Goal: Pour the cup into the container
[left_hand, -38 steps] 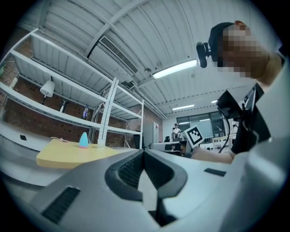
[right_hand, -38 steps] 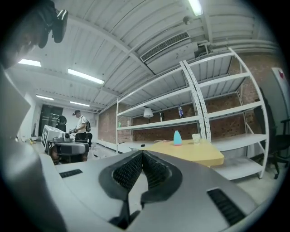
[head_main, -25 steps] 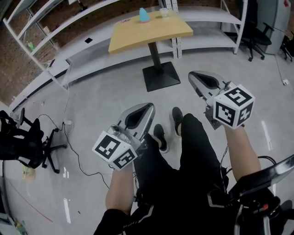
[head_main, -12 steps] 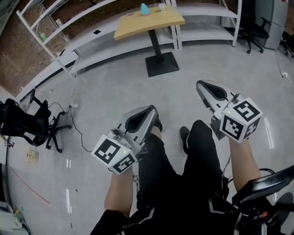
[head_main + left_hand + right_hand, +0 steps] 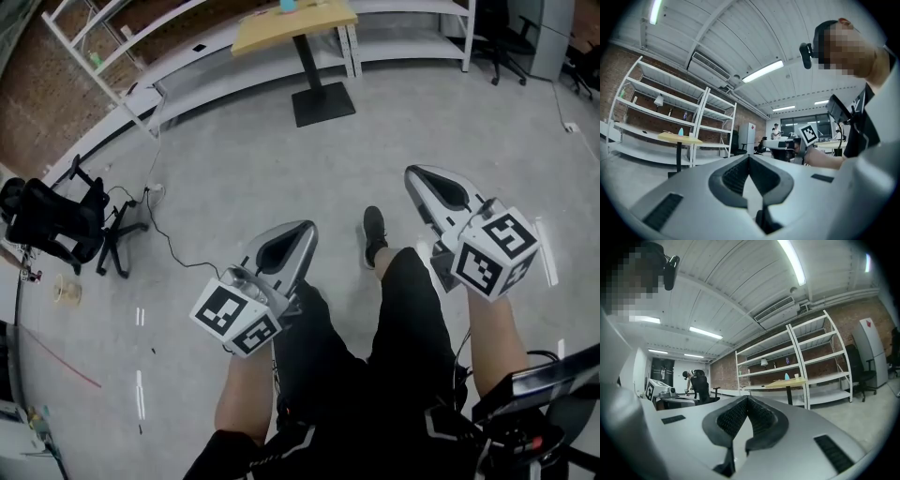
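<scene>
The yellow desk (image 5: 281,33) stands well across the floor. Left tongs (image 5: 302,228) and right tongs (image 5: 413,174) are both closed and empty. The small cup (image 5: 797,376) on it looks light and easily tipped, so grip its wall midway.

My right gripper (image 5: 748,398) has its jaws pressed together, nothing between them. Well beyond the tips stands a wooden table (image 5: 780,384) — on it a blue object (image 5: 787,377) and a small cup (image 5: 796,376), side by side — with white shelving (image 5: 813,355) behind.
</scene>
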`<move>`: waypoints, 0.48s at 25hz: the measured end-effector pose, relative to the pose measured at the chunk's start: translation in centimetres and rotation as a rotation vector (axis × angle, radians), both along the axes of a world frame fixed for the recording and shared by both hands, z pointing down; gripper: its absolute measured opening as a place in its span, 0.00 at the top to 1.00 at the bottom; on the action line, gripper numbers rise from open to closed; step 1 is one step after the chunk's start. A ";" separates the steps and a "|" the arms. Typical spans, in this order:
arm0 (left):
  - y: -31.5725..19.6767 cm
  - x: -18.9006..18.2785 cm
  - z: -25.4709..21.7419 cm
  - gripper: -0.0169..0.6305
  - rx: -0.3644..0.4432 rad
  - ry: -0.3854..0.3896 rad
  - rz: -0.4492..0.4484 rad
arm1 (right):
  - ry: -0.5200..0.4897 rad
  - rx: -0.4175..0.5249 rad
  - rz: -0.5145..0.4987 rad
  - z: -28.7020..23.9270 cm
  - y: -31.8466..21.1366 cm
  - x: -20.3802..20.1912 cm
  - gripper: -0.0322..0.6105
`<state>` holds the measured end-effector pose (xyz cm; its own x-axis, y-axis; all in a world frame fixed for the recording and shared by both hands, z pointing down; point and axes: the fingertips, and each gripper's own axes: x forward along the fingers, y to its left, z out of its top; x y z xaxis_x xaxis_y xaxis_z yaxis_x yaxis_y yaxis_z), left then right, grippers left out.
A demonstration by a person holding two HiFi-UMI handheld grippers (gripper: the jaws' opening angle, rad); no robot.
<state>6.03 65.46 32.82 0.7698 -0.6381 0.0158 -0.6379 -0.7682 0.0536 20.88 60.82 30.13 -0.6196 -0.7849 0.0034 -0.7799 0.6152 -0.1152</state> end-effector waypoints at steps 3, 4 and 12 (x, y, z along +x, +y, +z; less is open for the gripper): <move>3.6 -0.4 -0.1 0.97 -0.004 0.022 -0.036 | 0.009 -0.005 0.014 0.1 4.1 0.6 0.95; 4.7 -0.4 -0.1 0.97 -0.006 0.028 -0.044 | 0.015 -0.005 0.017 0.2 5.3 0.8 0.95; 11.0 0.1 -0.7 0.97 0.006 0.028 -0.052 | 0.042 0.009 0.012 -0.2 11.9 1.1 0.95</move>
